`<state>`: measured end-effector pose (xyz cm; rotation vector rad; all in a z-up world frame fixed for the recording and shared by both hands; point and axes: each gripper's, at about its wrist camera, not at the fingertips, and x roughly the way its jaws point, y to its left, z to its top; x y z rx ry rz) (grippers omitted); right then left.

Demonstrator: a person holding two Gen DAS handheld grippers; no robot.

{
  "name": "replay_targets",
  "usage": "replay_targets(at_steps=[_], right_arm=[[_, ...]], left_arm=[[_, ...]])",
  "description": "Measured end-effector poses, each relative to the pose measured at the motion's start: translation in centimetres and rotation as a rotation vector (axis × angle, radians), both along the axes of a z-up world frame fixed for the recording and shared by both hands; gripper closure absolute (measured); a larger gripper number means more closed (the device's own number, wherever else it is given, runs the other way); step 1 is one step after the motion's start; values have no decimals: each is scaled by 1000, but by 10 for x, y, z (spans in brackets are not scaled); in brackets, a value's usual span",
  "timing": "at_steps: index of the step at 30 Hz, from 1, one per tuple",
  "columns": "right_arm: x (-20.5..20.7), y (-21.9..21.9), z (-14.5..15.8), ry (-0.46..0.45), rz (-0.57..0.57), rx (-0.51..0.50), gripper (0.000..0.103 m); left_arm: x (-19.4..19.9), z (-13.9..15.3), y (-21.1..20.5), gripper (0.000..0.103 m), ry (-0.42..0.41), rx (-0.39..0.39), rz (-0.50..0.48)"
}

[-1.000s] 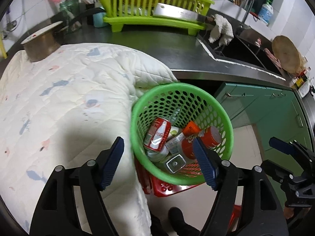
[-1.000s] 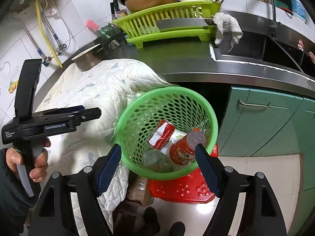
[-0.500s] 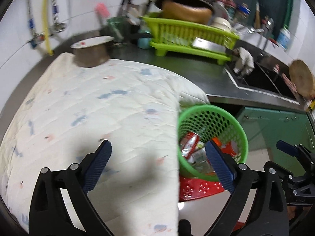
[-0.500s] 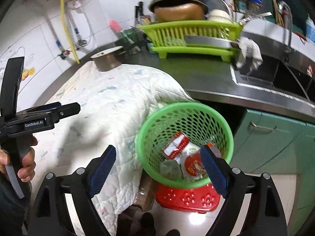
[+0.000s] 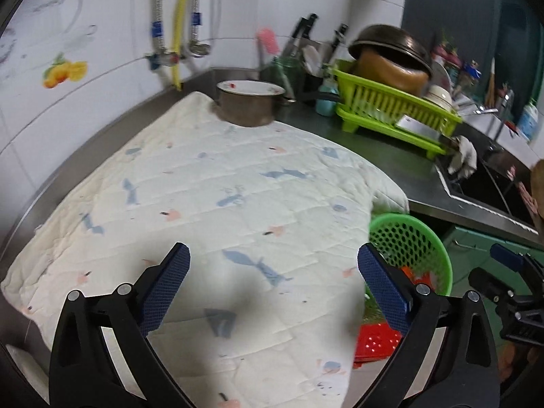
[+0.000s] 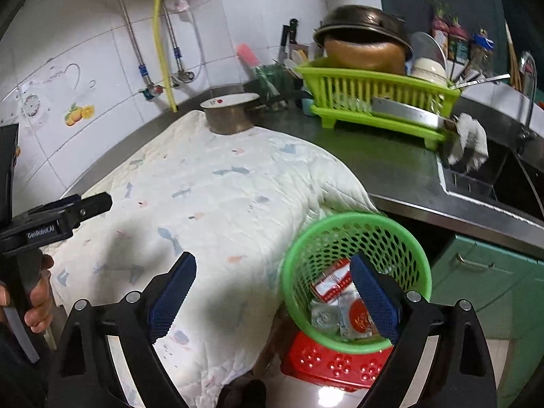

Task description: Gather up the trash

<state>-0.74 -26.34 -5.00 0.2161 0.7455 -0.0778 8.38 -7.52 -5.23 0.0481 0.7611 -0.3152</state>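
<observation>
A green mesh trash basket (image 6: pixel 343 234) stands on a red stool (image 6: pixel 336 363) beside the counter, holding a red can (image 6: pixel 331 284), a red-labelled bottle (image 6: pixel 358 316) and clear plastic. In the left wrist view the basket (image 5: pixel 408 238) is at the right, partly hidden by the quilt. My left gripper (image 5: pixel 273 287) is open and empty above the white quilt (image 5: pixel 221 204). My right gripper (image 6: pixel 273 294) is open and empty, its right finger over the basket. No trash shows on the quilt (image 6: pixel 210 204).
A metal pot with a plate on it (image 5: pixel 250 103) sits at the quilt's far edge. A lime dish rack (image 6: pixel 374 102) with a wok and cleaver stands on the steel counter. A sink with a rag (image 6: pixel 471 141) is at right; green cabinets (image 6: pixel 476 272) below.
Both grippers have pulled up and back to the left from the basket; the views now take in the whole quilt and the tiled wall. Both stay open and empty.
</observation>
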Motion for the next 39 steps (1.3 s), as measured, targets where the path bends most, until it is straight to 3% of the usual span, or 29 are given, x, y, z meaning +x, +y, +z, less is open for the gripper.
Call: replay_targets(at_steps=[7,22,39], right_arm=[[2,18,16,-52,13,-37,13],[-5,35,33,-103,16,-63,12],[-20,36,44,-130,-3,-64,11]], left_arm=[[-13,13,18,5,-53,27,69],[-39,36,36,5,-157,45,114],[-62,43,35,5,-209,49,24]])
